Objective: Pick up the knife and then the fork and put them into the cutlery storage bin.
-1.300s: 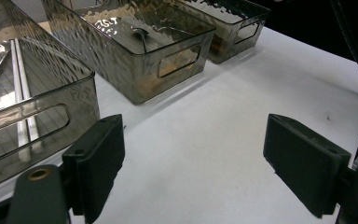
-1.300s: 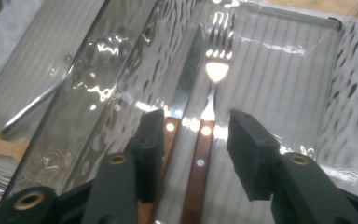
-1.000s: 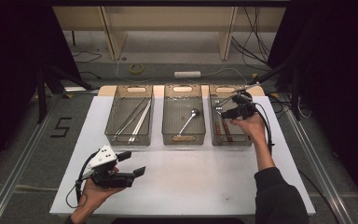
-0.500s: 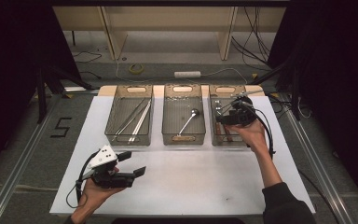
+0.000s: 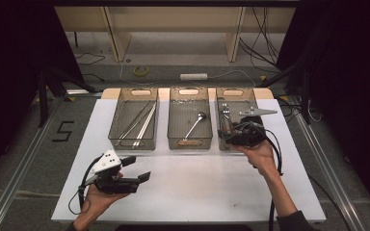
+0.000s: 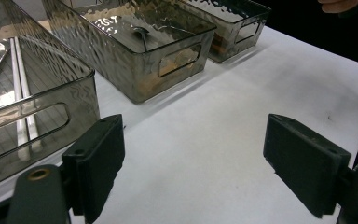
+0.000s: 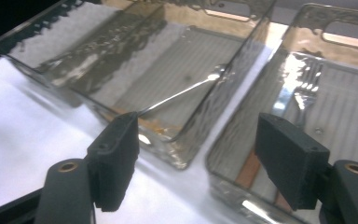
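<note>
Three smoky clear bins stand in a row on the white sheet. The left bin [image 5: 134, 143] holds long silver utensils [image 5: 139, 122], the middle bin [image 5: 190, 143] a spoon [image 5: 195, 125], and the right bin [image 5: 236, 91] forks [image 5: 225, 113]. My right gripper [image 5: 226, 134] hovers over the near end of the right bin. Its jaws have just been opening and stand wide, with nothing between them. In the right gripper view, the right gripper [image 7: 196, 126] faces the spoon [image 7: 182, 93] and a fork [image 7: 303, 91]. My left gripper [image 5: 136, 168] is open and empty above the sheet, in front of the left bin.
Bare white sheet [image 5: 197, 187] lies between the bins and the near edge. On the floor behind the table are a power strip [image 5: 193, 76], cables and wooden shelf legs [image 5: 113, 33]. A "5" mark [image 5: 62, 131] is on the floor at the left.
The right gripper has drawn back from the far part of the right bin toward its near end. The left gripper has stayed put.
</note>
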A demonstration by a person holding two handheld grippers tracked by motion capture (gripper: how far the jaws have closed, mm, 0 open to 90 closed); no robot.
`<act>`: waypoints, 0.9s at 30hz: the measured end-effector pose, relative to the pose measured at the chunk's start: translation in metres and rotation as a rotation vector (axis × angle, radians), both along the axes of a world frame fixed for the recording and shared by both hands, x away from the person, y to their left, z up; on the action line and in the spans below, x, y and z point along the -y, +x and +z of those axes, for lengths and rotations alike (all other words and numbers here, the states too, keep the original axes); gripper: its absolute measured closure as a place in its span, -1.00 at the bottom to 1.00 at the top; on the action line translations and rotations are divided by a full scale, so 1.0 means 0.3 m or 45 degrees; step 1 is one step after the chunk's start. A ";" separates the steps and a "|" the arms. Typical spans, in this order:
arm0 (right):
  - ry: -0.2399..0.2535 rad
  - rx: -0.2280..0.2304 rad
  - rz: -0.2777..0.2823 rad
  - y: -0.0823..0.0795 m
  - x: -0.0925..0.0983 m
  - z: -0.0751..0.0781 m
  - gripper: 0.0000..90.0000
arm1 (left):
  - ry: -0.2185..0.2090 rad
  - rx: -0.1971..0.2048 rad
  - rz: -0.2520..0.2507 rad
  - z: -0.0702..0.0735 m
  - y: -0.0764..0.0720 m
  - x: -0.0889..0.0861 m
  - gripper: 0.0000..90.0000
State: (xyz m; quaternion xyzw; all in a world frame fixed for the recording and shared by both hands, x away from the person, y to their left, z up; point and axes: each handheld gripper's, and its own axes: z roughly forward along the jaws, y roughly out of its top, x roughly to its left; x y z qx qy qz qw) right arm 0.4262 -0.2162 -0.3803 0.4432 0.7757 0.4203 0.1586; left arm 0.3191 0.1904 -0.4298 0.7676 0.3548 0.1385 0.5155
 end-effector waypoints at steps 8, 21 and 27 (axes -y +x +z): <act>0.071 0.045 0.043 -0.063 0.002 -0.008 -0.32 | -0.007 -0.003 0.003 -0.001 0.003 -0.006 -0.56; 0.135 0.102 0.118 -0.163 0.006 -0.048 -0.37 | -0.006 -0.001 -0.006 0.001 0.000 0.004 -0.56; 0.158 0.130 0.150 -0.213 0.010 -0.071 -0.38 | 0.000 -0.001 -0.011 0.001 -0.004 0.005 -0.56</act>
